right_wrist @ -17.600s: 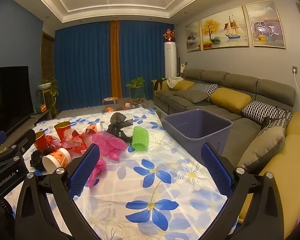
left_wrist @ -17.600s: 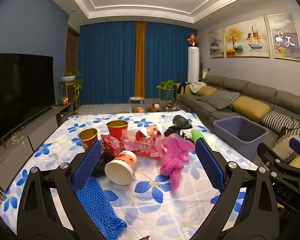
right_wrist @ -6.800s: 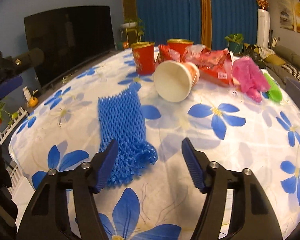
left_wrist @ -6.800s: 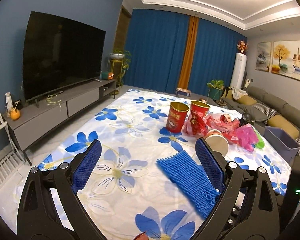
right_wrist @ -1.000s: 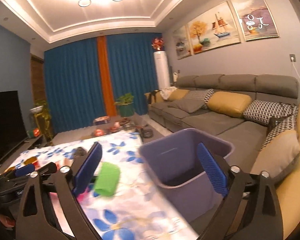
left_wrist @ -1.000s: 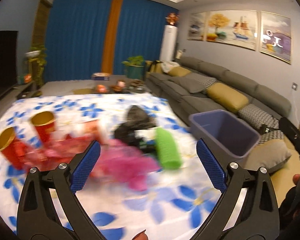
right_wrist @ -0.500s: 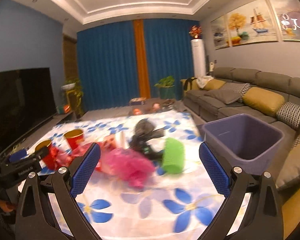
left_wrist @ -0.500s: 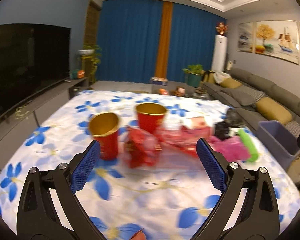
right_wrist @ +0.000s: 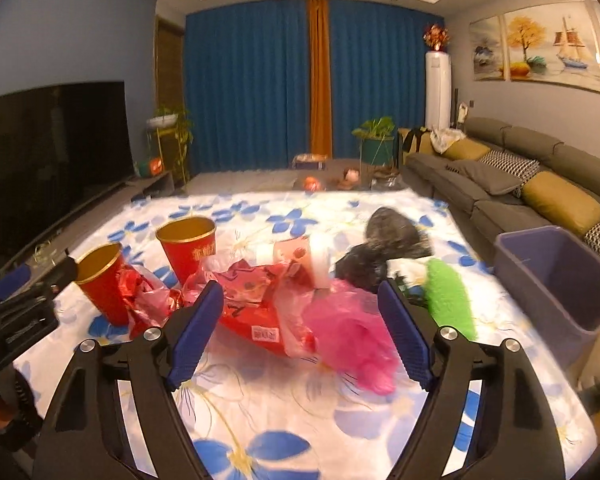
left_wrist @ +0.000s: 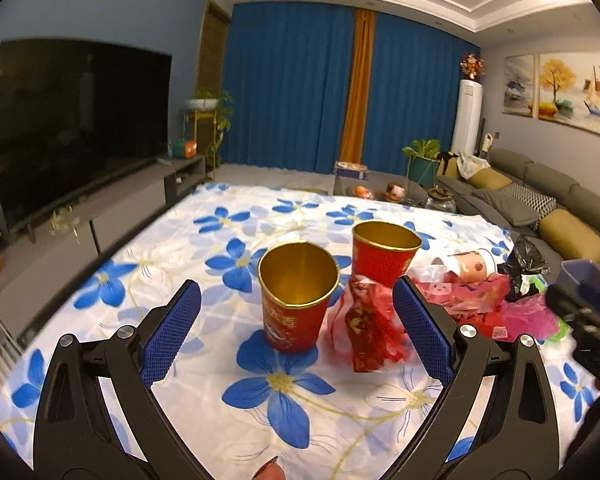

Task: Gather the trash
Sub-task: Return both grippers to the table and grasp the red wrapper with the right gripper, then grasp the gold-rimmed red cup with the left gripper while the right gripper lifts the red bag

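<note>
My left gripper [left_wrist: 296, 322] is open and empty, with a red paper cup with a gold inside [left_wrist: 296, 300] standing between its fingers. A second red cup [left_wrist: 384, 254] and a crumpled red wrapper [left_wrist: 366, 328] sit just right of it. My right gripper [right_wrist: 300, 330] is open and empty above a red snack bag [right_wrist: 260, 312] and a pink plastic bag [right_wrist: 348, 340]. A green foam net [right_wrist: 448, 300], a black bag [right_wrist: 380, 248] and a tipped paper cup [right_wrist: 300, 256] lie beyond. The purple bin [right_wrist: 560, 276] stands at the table's right edge.
The table has a white cloth with blue flowers [left_wrist: 280, 400]. A TV [left_wrist: 72, 128] on a low cabinet is to the left, a grey sofa [right_wrist: 520, 184] to the right. The right gripper shows at the right edge of the left wrist view [left_wrist: 588, 320].
Both grippers have swung left from the bin side toward the trash pile. The left gripper has come close around the nearer red cup. The blue foam net is no longer on the table.
</note>
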Available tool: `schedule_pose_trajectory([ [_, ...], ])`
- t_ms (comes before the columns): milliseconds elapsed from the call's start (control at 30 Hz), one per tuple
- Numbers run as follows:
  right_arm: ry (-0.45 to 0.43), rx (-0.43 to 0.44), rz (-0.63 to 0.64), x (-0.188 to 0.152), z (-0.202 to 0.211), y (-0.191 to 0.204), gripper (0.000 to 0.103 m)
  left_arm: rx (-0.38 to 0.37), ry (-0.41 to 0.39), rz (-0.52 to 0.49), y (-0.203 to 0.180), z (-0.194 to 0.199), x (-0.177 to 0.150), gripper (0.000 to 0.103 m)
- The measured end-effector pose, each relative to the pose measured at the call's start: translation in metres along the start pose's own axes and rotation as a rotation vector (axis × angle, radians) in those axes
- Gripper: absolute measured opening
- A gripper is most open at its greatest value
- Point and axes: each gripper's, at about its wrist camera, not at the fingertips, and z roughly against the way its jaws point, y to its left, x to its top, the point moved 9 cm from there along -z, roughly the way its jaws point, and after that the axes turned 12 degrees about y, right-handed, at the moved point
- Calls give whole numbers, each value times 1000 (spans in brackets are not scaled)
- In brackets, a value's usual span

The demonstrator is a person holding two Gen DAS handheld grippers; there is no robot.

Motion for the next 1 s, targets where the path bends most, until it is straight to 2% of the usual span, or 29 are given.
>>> schedule_pose_trajectory([
  [67, 45, 8, -7, 2, -20, 3, 69, -15, 11, 25, 3, -4, -1, 95],
  [267, 78, 22, -13, 9, -53, 14, 57, -28, 33, 29, 6, -14, -2, 95],
  [333, 90, 27, -21, 10, -61, 14, 43, -29, 42, 30, 6, -16, -1, 95],
  [467, 105, 54, -46, 9, -69, 12, 27, -36, 53, 16, 2, -21, 0, 95],
  [533, 104, 64, -30, 7, -70, 15, 11, -39, 66, 4, 1, -26, 1, 95],
  [633, 78, 68, -9, 5, -66, 18, 2, -38, 96, 9, 2, -36, -1, 95],
  [767, 50, 95, -24, 4, -57, 16, 2, -47, 129, 32, 6, -49, -1, 91],
  [833, 32, 102, -28, 5, -50, 14, 1, -47, 139, 30, 6, -53, -1, 85],
  [1000, -3, 115, -39, 9, -37, 10, 1, -76, 195, 38, 4, -67, -7, 62],
])
